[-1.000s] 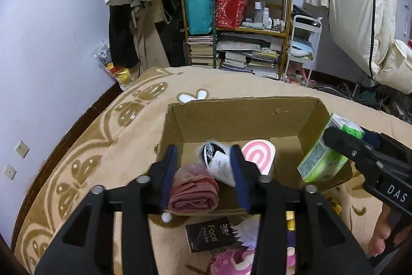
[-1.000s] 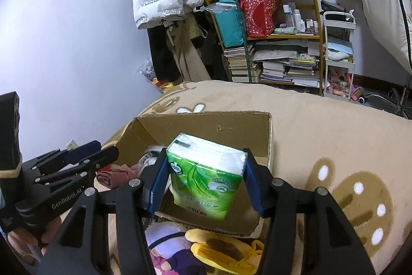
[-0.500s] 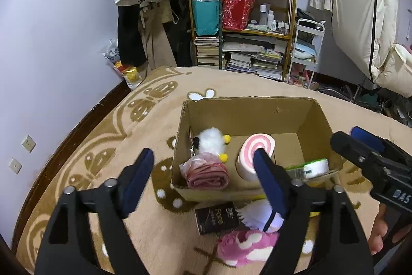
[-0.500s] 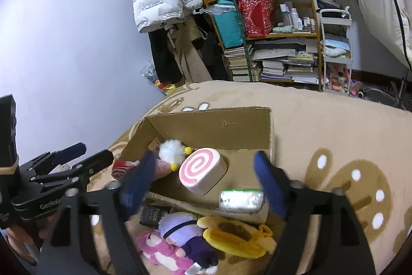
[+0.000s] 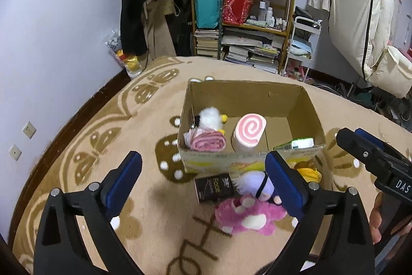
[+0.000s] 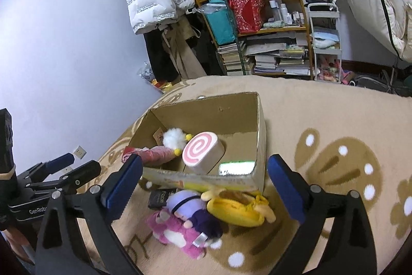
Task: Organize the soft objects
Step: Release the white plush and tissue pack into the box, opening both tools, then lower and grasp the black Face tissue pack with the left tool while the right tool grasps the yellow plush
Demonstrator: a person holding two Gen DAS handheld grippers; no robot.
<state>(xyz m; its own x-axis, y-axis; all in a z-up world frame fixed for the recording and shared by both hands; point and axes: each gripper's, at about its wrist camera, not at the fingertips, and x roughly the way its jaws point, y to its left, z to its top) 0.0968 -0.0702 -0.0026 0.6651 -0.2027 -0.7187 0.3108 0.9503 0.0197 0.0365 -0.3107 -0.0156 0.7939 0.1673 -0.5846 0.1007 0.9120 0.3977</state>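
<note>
tongs [image 5: 203, 181] [image 6: 204, 183] agape — box [image 5: 247, 92] half-filled

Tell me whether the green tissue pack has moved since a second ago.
Yes. The green tissue pack was clamped in the right gripper above the cardboard box; now it lies inside the box's near right corner, and the gripper is open.

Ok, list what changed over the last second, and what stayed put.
Both grippers let go and backed away. The left gripper released the rolled pink cloth into the open cardboard box; the right gripper dropped the green tissue pack by the box's right wall. Both are open. The pink swirl roll cushion, fluffy white toy and plush toys on the rug stayed put.
</note>
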